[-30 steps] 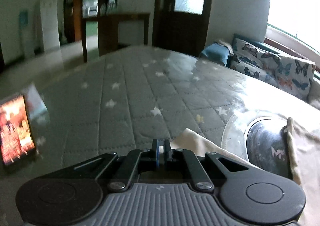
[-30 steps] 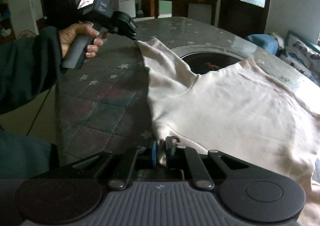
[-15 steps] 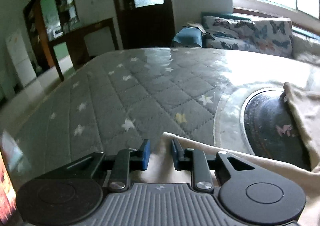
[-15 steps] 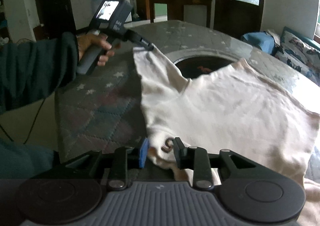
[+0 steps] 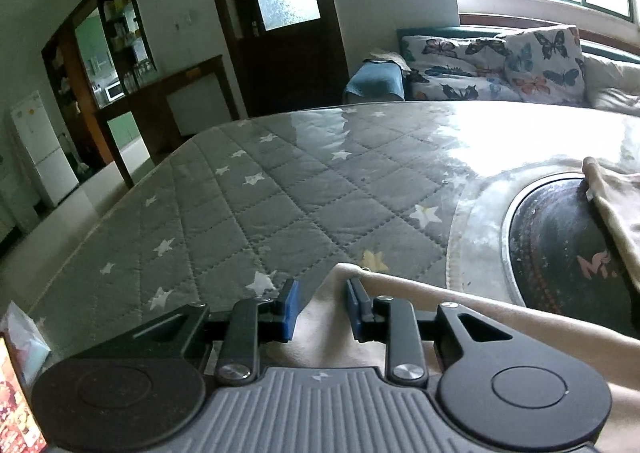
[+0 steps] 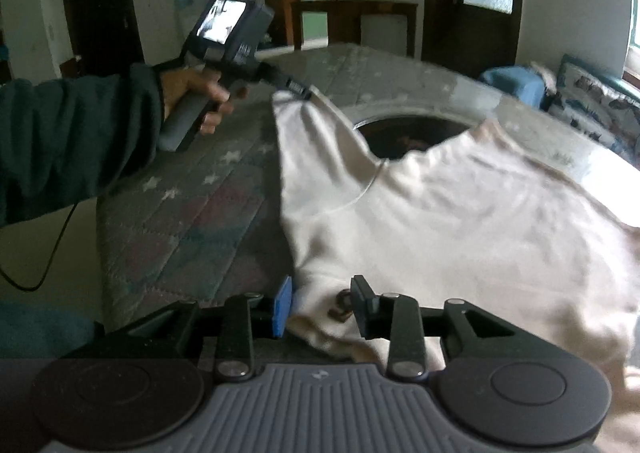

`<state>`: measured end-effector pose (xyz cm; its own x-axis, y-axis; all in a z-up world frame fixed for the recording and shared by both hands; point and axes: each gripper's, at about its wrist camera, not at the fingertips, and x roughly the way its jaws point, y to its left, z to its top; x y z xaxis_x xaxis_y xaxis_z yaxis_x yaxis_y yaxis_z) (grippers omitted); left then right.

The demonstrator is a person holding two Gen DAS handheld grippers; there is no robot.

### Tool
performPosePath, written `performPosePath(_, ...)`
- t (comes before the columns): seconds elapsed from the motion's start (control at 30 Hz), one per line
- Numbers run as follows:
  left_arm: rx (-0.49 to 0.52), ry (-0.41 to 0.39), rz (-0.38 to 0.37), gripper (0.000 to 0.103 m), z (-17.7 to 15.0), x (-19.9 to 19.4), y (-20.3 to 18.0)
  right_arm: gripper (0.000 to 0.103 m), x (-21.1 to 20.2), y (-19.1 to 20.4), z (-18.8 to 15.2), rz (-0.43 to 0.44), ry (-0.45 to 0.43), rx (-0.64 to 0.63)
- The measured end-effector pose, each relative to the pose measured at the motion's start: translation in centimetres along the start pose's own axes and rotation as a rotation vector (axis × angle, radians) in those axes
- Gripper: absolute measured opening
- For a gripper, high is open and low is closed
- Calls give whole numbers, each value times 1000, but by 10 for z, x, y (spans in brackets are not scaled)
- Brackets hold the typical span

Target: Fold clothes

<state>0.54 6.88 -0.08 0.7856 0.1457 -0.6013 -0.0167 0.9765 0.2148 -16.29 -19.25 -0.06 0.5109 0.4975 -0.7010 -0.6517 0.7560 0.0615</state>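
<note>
Your left gripper shows its jaws parted to a narrow gap, having just been opening; the cream garment lies between its blue pads, and neither pad presses on the cloth, so nothing is gripped. The corner of cloth there rests slack on the grey star-quilted cover, its tip just past the fingertips. Seen from the right wrist, your left hand wraps the pistol handle, dark sleeve extended across the cover, with the tool angled downward at the garment's far corner. The garment lies spread flat, its long axis running from that far corner toward your right gripper, its broad body fanning out to the right; part of it drapes over the dark round inset in the surface. Your right gripper likewise has its jaws narrowly apart, having just been opening; the near hem, bearing a small brown mark, sits bunched between the pads, released and resting on the cover. This tool also tilts downward at the cloth.
</note>
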Motion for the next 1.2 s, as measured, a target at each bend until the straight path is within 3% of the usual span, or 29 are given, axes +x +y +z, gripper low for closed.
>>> performPosePath(0.2,-27,13,19,29,9,-6,5,33,-23,4,-11,24,-13,37)
performPosePath(0.37,-24,-56,-4,29,16,-40,-4,33,-53,-23,-21,-78,-49,145)
performPosePath(0.57,103,-112,-252,29,7,-93,-61,35,-47,-36,-43,-102,30,200)
performPosePath(0.67,171,-97,-424,30,0,-114,-96,34,-55,-32,-45,-100,25,174)
performPosePath(0.8,268,-106,-582,30,-8,-131,-143,34,-70,-47,-44,-138,-37,245)
performPosePath(0.97,340,-82,-691,30,-15,-136,-187,33,-73,-67,-60,-163,5,308)
performPosePath(1.2,407,-66,-828,30,-38,-151,-219,33,-100,-114,-44,-302,-106,372)
